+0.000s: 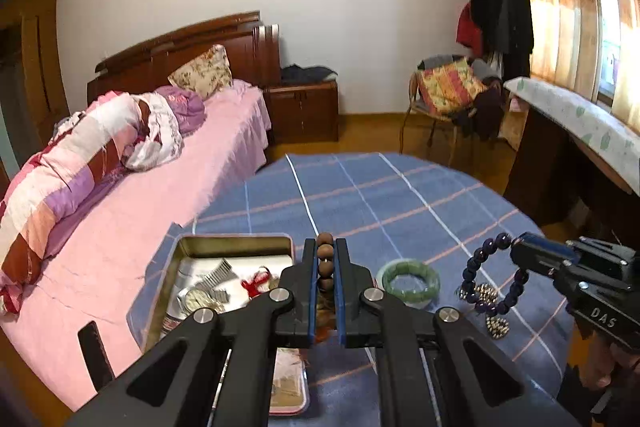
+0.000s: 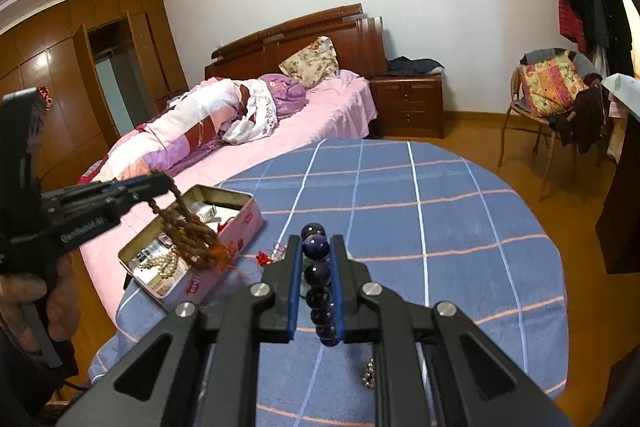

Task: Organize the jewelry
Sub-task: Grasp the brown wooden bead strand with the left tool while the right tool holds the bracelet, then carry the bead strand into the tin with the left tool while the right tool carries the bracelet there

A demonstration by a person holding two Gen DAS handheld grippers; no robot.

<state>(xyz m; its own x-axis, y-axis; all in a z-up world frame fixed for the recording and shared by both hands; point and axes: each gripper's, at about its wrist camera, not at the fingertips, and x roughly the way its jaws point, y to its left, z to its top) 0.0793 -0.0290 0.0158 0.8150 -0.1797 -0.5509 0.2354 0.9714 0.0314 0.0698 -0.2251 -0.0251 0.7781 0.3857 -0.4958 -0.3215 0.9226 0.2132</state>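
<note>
My left gripper point(image 1: 325, 242) is shut on a string of brown wooden beads point(image 1: 325, 269). In the right wrist view the string point(image 2: 188, 231) hangs from that gripper point(image 2: 162, 183) above the open pink tin point(image 2: 240, 227), and an orange tassel trails at its lower end. The tin point(image 1: 236, 238) holds a watch, a comb and a red knot. My right gripper point(image 2: 316, 241) is shut on a dark purple bead bracelet point(image 2: 317, 273), lifted off the table. The left wrist view shows this bracelet point(image 1: 476, 267) dangling from the right gripper point(image 1: 520, 247). A green bangle point(image 1: 410, 281) lies on the cloth.
The round table has a blue checked cloth point(image 2: 440, 227). Small silver studded pieces point(image 1: 496, 327) lie under the purple bracelet, and a red trinket point(image 2: 262, 258) lies beside the tin. A pink bed point(image 1: 140, 207) borders the table on the left. A chair point(image 2: 548, 95) stands far right.
</note>
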